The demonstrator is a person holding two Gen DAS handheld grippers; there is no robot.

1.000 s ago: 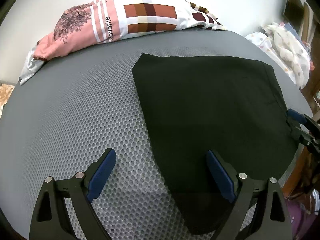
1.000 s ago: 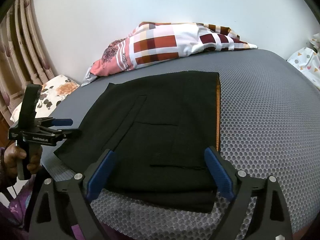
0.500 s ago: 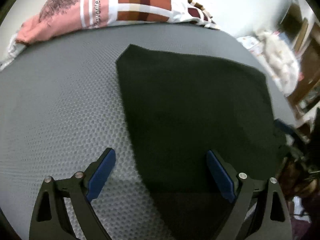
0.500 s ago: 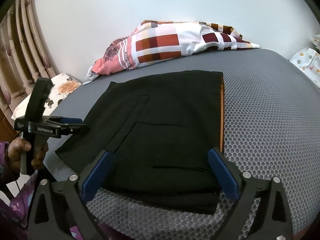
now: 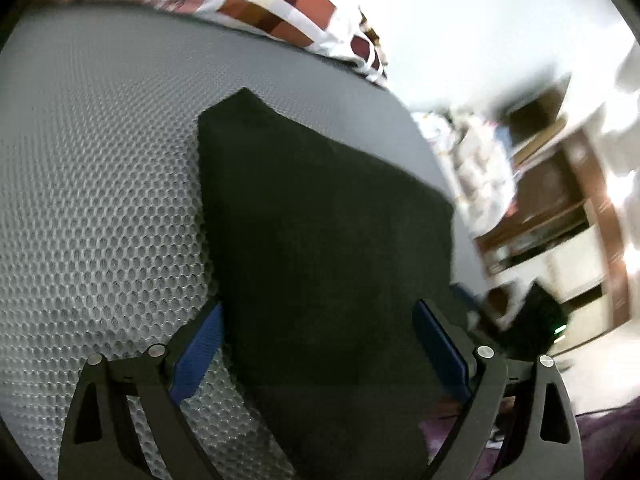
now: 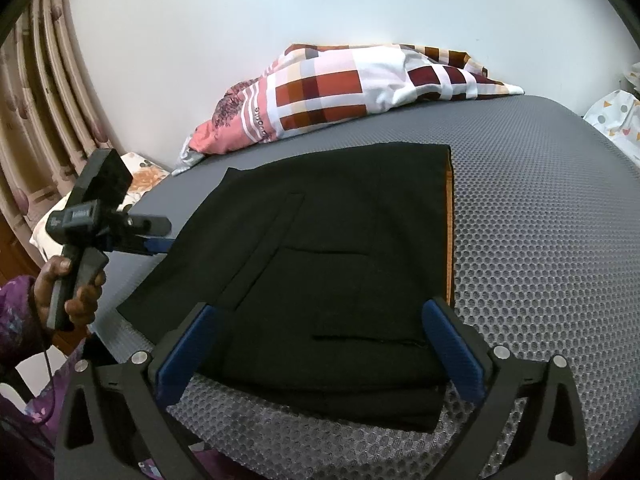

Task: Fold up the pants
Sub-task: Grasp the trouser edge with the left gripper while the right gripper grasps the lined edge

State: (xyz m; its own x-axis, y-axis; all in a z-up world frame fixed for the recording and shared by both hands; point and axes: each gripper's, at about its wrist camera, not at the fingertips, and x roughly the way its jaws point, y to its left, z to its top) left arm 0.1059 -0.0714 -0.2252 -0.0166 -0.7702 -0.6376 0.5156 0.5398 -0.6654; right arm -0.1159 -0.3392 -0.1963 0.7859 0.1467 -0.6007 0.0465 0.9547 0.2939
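at the bottom of each wrist frame i see my right gripper (image 6: 320,348) and left gripper (image 5: 318,348) spread apart, empty. mid-frame the folded black pants (image 6: 328,264) lie flat on the grey mattress (image 6: 540,240); a patterned pillow (image 6: 352,88) sits at top.

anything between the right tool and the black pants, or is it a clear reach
Nothing visible blocks it. The right tool is open just above the near edge of the folded black pants on the grey mattress; the left tool stays off to the side.

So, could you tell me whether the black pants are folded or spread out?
Folded: the black pants lie as a compact rectangle with stacked layers at the near edge.
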